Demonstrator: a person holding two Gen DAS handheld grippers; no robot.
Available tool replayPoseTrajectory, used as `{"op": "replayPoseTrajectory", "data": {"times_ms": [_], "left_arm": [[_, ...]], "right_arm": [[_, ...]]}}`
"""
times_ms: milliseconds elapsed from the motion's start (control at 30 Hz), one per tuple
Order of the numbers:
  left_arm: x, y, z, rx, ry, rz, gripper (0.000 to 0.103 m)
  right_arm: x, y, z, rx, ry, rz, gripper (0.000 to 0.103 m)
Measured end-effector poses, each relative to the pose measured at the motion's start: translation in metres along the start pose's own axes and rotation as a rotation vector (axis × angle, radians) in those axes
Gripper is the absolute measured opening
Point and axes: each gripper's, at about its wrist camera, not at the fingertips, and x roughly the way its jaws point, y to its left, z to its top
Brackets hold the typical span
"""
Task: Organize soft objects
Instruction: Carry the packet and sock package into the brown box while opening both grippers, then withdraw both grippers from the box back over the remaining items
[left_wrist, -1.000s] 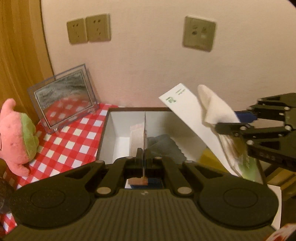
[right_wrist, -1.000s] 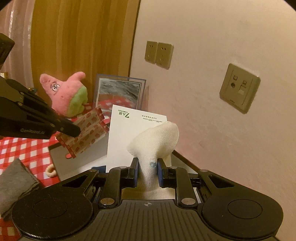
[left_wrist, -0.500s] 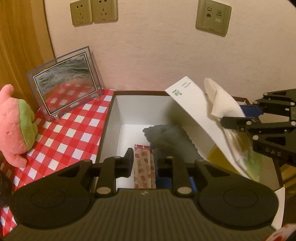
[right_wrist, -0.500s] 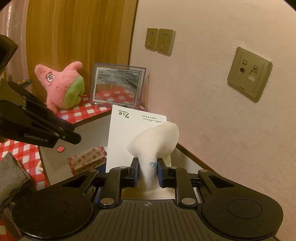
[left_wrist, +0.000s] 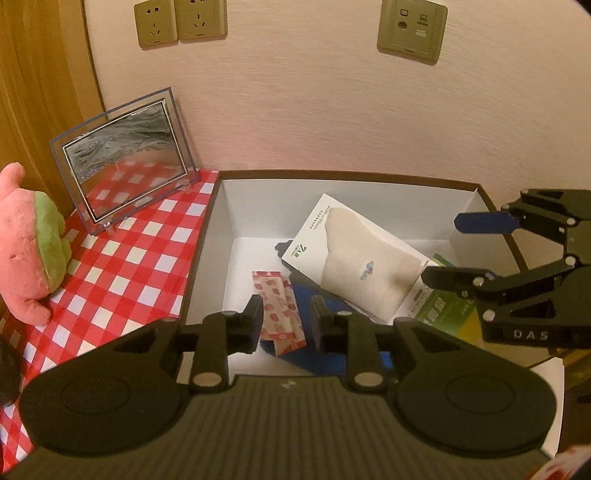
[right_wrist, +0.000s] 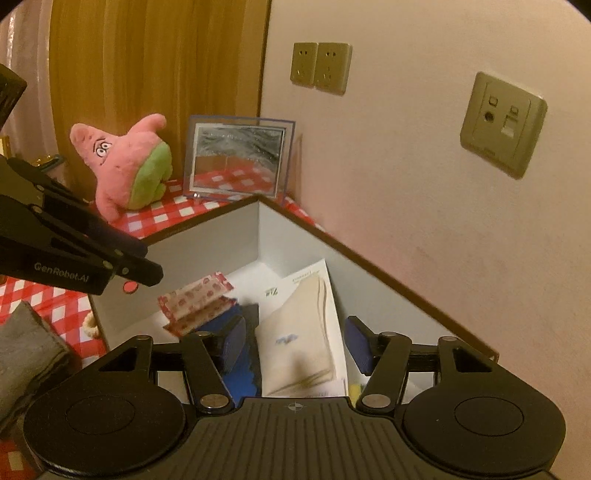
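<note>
The white box (left_wrist: 229, 236) with its dark brown rim sits on the bench against the wall, and everything else is placed from it. Inside, near its middle, a cream sock on a white card (left_wrist: 354, 258) lies tilted over a blue cloth (left_wrist: 299, 295); toward the box's left wall lies a red-patterned packet (left_wrist: 277, 302). The left tool (left_wrist: 286, 317) hovers over the box's near edge, its jaws opening, the packet below the gap but untouched by the pads. The right tool (right_wrist: 293, 343) hangs above the box's right side, jaws opening wide, the sock lying loose beneath them, released. Left of the box, on the red-checked cloth (left_wrist: 122, 266), stand a clear picture frame (left_wrist: 122, 162) and a pink starfish plush (right_wrist: 125, 162), both well clear of the rim. A grey folded cloth (right_wrist: 26, 350) lies outside the box's near-left corner. The floor along the box's far wall is bare.
</note>
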Motion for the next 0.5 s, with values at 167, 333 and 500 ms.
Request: {"op": "replayPoseTrajectory", "data": {"times_ms": [167,333,500], "left_arm": [[-0.007,-0.007,0.0,0.008,-0.006,-0.007,0.026],[-0.015,-0.016,-0.002,0.017,-0.013,-0.014,0.027],[-0.026,-0.024,-0.005,0.017,-0.021,-0.021,0.028]], "right_arm": [[-0.007,0.0,-0.005,0.021,0.006,0.004,0.06],[-0.019,-0.003,-0.01,0.054,0.002,0.003,0.06],[-0.033,-0.002,-0.015,0.074,-0.007,-0.006,0.06]]}}
